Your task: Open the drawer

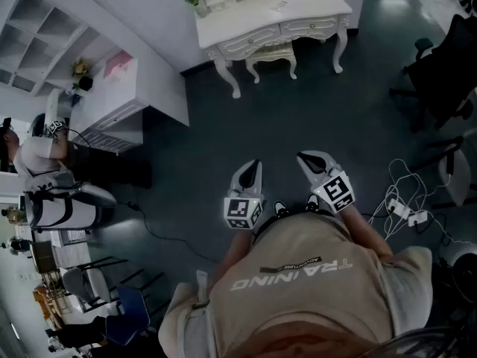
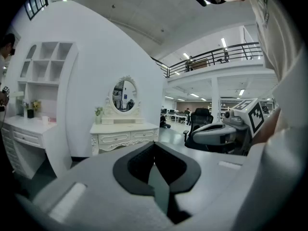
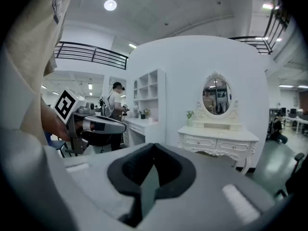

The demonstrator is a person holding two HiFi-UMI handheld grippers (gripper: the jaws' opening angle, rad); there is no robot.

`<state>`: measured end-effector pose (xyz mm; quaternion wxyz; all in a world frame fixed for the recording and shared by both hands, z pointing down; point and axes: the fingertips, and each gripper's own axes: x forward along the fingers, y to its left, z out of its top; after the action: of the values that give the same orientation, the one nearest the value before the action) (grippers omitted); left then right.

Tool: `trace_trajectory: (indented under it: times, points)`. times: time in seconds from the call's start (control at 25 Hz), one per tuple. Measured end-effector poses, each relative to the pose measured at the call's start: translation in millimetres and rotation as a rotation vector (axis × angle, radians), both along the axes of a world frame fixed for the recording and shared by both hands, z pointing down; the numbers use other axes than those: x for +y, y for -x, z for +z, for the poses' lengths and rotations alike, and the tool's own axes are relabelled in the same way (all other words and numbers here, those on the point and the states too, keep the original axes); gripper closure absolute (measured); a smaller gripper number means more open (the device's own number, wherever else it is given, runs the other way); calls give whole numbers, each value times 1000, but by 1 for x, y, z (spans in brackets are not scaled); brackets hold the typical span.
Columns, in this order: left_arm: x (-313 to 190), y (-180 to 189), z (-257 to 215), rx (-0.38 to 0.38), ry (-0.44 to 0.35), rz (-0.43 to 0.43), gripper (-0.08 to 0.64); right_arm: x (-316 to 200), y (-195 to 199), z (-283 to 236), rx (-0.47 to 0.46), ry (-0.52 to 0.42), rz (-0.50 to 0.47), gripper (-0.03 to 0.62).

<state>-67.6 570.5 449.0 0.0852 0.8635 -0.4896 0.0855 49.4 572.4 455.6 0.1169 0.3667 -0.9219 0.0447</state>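
Note:
A white dressing table with an oval mirror stands far ahead against the curved wall. Its two front drawers are closed. It also shows in the left gripper view and in the right gripper view, well beyond both grippers. My left gripper and right gripper are held side by side in front of my chest, over the dark floor. Both are shut with nothing between the jaws, left and right. Neither touches the table.
A white desk with shelves stands at the left, with a person at it. A black office chair is at the right. Cables and a power strip lie on the floor at my right. Several chairs stand at the lower left.

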Motion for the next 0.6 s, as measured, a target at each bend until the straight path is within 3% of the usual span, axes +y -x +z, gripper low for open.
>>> trace_trajectory:
  times: [0.6]
  points:
    - [-13, 25, 33, 25, 71, 126, 552, 0, 28, 8, 8, 22, 114, 589]
